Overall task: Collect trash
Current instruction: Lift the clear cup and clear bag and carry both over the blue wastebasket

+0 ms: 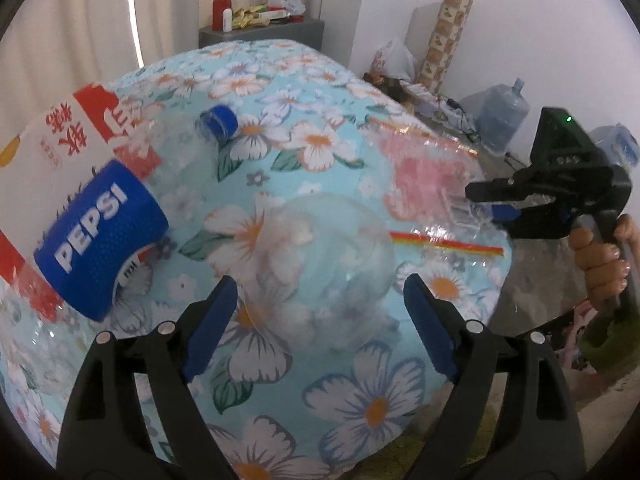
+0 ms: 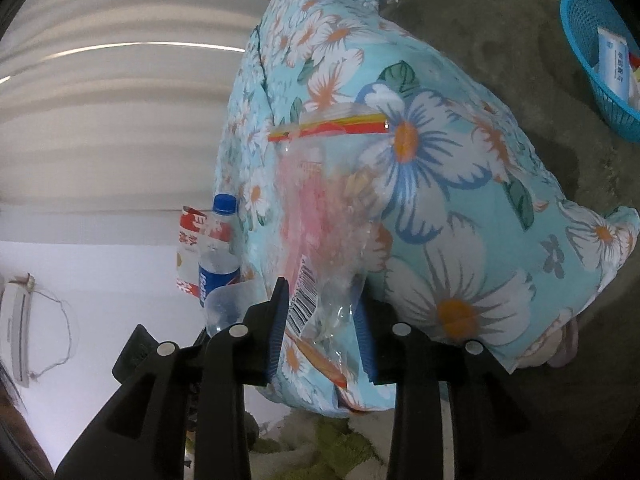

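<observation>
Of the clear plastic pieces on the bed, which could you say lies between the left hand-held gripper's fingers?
The clear plastic cup; the Pepsi bottle and the wrapper bag lie off to its sides.

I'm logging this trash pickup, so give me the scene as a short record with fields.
surface: floral bedcover
left gripper: open, astride a clear plastic cup lying on the cover
right gripper: jaws part open around the clear plastic bag; grip unclear
other trash: Pepsi bottle, red-and-white carton
bin: blue basket on the floor
</observation>
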Tool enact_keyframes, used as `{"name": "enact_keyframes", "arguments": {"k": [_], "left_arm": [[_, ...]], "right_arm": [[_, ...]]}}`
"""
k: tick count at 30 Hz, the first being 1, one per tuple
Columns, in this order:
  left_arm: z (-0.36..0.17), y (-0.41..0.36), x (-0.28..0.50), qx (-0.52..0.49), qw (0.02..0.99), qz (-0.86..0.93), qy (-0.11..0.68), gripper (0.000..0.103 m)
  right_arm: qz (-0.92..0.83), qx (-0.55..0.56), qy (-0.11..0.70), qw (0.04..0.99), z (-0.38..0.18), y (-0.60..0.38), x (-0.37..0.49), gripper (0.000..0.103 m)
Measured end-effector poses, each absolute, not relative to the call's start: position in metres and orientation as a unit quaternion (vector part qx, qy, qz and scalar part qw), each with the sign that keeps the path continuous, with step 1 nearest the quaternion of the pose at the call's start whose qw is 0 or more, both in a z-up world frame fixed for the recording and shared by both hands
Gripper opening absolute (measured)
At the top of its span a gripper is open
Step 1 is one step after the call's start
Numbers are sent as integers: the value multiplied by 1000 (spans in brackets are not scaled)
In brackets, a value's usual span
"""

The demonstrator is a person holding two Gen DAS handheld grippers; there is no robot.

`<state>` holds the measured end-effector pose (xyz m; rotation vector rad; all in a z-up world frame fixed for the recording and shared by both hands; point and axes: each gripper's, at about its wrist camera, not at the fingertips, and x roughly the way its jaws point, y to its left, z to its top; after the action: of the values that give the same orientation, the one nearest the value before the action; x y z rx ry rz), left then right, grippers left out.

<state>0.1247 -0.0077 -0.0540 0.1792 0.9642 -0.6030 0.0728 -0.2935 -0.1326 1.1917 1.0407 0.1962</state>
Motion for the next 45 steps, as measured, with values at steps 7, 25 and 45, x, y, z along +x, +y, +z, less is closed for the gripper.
{"name": "enact_keyframes", "arguments": {"k": [7,25,45], "left_arm": [[-57,-7,127,73,847,-281,446,72],[-49,-12,120,84,858,-260,436,69],[-23,-8,101,107,880,-245,393,69]], "right_arm": [[74,515,469,714,-129,-280,80,31],[90,541,438,713,-125,-280,77,9],[100,538,406,732,-106,-287,64,8]]}}
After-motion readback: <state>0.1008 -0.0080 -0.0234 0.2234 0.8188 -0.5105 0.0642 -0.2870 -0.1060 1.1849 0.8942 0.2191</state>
